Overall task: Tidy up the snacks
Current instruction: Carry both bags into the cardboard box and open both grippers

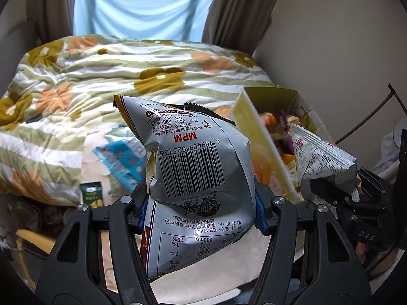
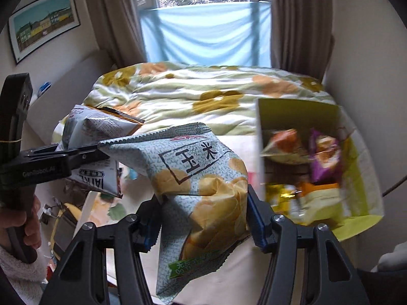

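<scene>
- Left gripper [image 1: 201, 211]: clenched on a crinkled silver foil snack bag with a barcode [image 1: 193, 167]; the bag is pinched at mid-height between the blue-padded fingers [image 1: 260, 212] and held upright, off the surface.
- Right gripper [image 2: 203, 218]: clenched on a pale speckled green-white corn snack bag with yellow puffs printed on it [image 2: 201, 178]; the bag is pinched at the waist, its serrated top edge tilted to the left.
- In the right wrist view, the silver bag [image 2: 89, 127] is seen held up to the left of the corn bag, near it; contact between the two cannot be told.
- An open yellow-green cardboard box [image 2: 361, 167] is seen at the right edge of the floral quilted bed [image 2: 203, 94], already holding several snack packets: orange, purple and yellow ones [image 2: 323, 152].
- In the left wrist view, the box wall [image 1: 257, 137] is just beside the silver bag on its right, with the corn bag [image 1: 323, 160] over the box's near corner.
- A blue-white wrapper [image 1: 119, 160] and a small green carton [image 1: 91, 194] are left outside the box, toward the near left edge of the bed.
- Step judged: both bags are being carried for packing into the box.
- Next move judged: each bag is to be brought over the box opening, lowered clear of the wall and released, one at a time so that the bags do not collide; the loose items remain to be collected.
</scene>
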A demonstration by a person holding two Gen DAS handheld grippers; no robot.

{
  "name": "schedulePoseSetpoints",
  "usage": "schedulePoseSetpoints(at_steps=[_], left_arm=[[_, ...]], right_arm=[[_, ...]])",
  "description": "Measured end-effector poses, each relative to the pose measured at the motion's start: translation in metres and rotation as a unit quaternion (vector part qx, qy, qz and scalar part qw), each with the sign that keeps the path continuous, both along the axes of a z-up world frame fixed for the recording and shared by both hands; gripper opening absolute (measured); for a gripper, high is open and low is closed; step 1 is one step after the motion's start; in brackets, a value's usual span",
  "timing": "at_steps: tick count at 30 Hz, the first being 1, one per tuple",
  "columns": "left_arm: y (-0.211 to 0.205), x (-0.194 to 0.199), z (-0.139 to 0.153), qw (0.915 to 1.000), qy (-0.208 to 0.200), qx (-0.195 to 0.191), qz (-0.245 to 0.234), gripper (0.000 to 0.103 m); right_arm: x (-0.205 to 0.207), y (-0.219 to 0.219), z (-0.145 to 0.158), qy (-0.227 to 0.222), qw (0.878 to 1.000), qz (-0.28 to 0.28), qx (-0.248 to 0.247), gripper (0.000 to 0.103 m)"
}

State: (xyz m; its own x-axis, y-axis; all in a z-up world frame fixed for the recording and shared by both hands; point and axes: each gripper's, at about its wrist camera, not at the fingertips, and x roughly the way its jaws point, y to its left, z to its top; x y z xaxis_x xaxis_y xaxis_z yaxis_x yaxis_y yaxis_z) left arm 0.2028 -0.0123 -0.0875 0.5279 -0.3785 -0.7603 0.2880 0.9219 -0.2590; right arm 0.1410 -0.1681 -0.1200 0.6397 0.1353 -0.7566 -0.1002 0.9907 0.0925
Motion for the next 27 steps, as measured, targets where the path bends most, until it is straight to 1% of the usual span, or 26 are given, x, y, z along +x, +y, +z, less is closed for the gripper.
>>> schedulePoseSetpoints(at_steps=[4, 8, 13, 19, 21, 22, 23, 24, 25, 27], left_arm=[[-0.063, 0.011, 0.008, 0.9998, -0.007, -0.005, -0.019, 0.058], [-0.126, 0.019, 0.005, 0.9993, -0.009, -0.004, -0.035, 0.058], [-0.197, 0.028, -0.011, 0.9990, 0.003, 0.002, -0.045, 0.058], [-0.253, 0.040, -0.037, 0.9987, 0.023, 0.013, -0.044, 0.058], [-0.263, 0.044, -0.047, 0.9986, 0.030, 0.026, -0.036, 0.062], [-0.267, 0.047, -0.052, 0.9983, 0.036, 0.035, -0.029, 0.073], [-0.269, 0.050, -0.056, 0.9981, 0.039, 0.044, -0.021, 0.092], [-0.271, 0.050, -0.059, 0.9979, 0.037, 0.052, -0.012, 0.099], [-0.269, 0.051, -0.060, 0.9980, 0.034, 0.053, -0.007, 0.103], [-0.268, 0.050, -0.061, 0.9976, 0.036, 0.059, 0.000, 0.103]], right_arm=[[0.003, -0.056, 0.012, -0.001, 1.000, -0.018, -0.001, 0.054], [0.004, -0.115, 0.019, -0.003, 0.999, -0.032, 0.003, 0.054], [0.009, -0.165, 0.019, -0.002, 0.999, -0.035, 0.008, 0.054], [0.014, -0.210, 0.011, 0.014, 0.999, -0.029, 0.015, 0.054], [0.016, -0.221, 0.008, 0.021, 0.999, -0.021, 0.017, 0.054], [0.016, -0.226, 0.006, 0.024, 0.999, -0.019, 0.018, 0.054], [0.017, -0.229, 0.005, 0.026, 0.999, -0.019, 0.020, 0.054], [0.018, -0.233, 0.003, 0.028, 0.999, -0.018, 0.024, 0.054], [0.020, -0.236, 0.002, 0.030, 0.999, -0.017, 0.028, 0.054], [0.023, -0.242, -0.002, 0.034, 0.999, -0.014, 0.036, 0.054]])
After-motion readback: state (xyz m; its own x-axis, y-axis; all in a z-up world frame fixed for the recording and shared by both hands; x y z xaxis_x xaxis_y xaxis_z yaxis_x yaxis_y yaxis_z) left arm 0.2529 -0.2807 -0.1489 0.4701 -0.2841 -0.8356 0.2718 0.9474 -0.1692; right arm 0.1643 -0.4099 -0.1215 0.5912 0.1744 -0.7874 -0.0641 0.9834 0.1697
